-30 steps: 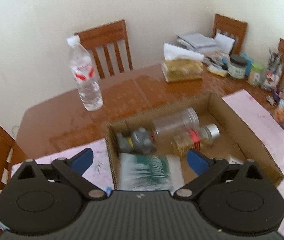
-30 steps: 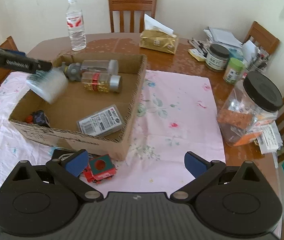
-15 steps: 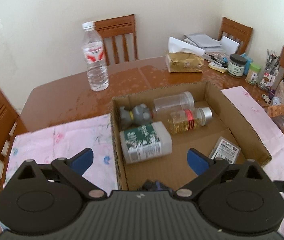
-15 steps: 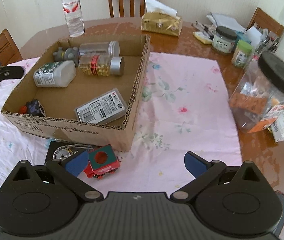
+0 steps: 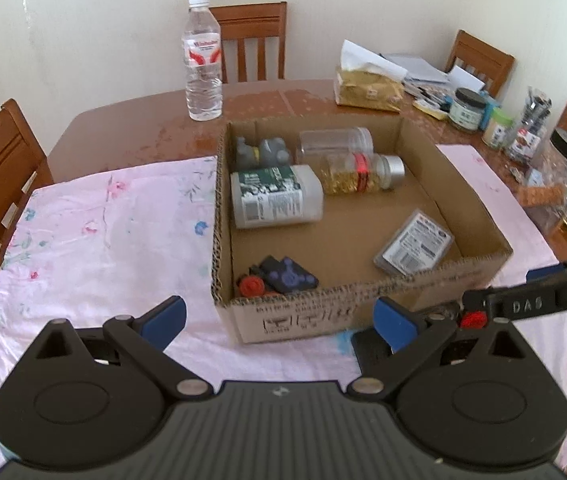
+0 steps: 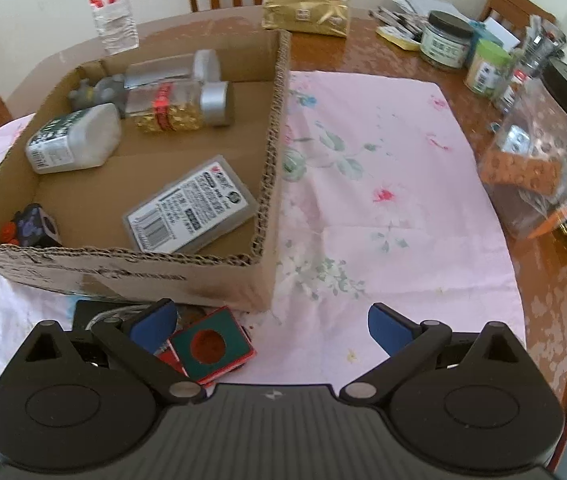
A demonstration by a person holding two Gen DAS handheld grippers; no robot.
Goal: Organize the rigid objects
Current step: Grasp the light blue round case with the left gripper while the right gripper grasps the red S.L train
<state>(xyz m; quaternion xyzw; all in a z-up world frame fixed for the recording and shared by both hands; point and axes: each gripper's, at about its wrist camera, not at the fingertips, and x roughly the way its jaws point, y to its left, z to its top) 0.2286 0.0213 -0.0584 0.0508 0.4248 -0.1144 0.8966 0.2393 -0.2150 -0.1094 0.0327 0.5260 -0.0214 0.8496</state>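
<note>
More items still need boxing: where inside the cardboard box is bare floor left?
Bare floor in the cardboard box lies between the white bottle and flat labelled case, and along the right wall. The far-left corner is crowded with jars.

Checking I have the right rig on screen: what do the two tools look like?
Both match: the left tool and the right tool each have a black ribbed body, two round black discs, black linkage arms with silver pivot pins, and blue pads on the fingers. In the left view, the right tool's finger shows white "DAS" lettering.
</note>
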